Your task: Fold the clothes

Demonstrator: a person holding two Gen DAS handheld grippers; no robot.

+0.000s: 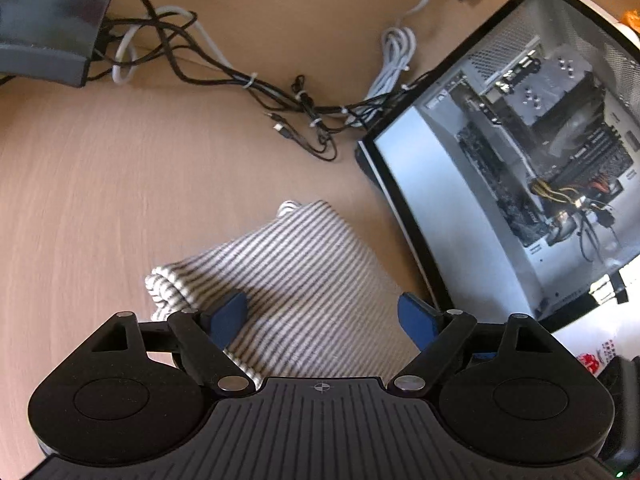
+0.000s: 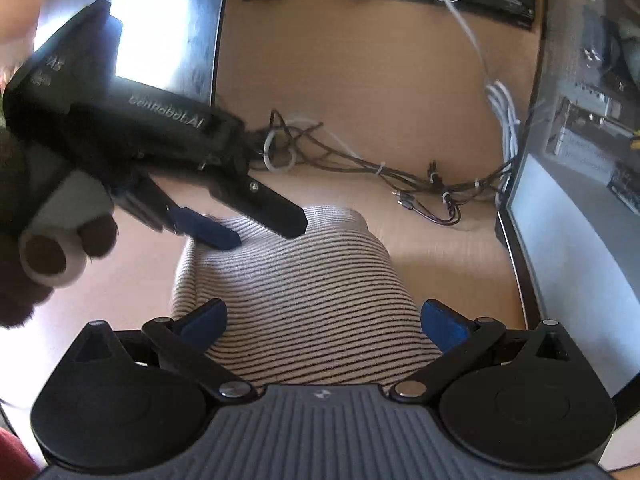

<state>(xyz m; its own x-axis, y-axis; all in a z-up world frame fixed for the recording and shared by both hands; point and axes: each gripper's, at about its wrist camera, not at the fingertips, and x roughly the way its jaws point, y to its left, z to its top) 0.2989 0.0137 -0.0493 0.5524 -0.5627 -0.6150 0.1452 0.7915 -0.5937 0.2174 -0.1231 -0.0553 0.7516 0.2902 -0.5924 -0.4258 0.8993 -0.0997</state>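
The striped garment (image 2: 296,288) already lies as a compact, multi-layered bundle, so judge the fold as nearly or fully complete. Stacked rolled edges show at its left end in the left wrist view, which indicates several layers. What remains, if anything, is a final squaring or pressing of the bundle; the pictures do not show whether further garments wait.

The garment (image 1: 288,276) is a knit of thin dark stripes on a pale ground. Its top surface is smooth and slightly domed, with rounded corners and no loose sleeve or hem visible. Expect it to be soft and to spring open at the rolled edges if disturbed.

It rests on the wooden tabletop (image 1: 100,184), directly ahead of and partly beneath both tools.

Your left tool (image 1: 320,316) has its blue fingers spread wide, one over the bundle's left part and one at its right edge, gripping nothing. Your right tool (image 2: 324,320) is likewise spread, straddling the near end of the bundle without holding it. In the right wrist view, the left tool (image 2: 256,224) hovers over the far-left corner.

Beyond the garment, a tangle of cables (image 1: 304,104) lies ahead. An open computer case (image 1: 532,152) stands just to the right.
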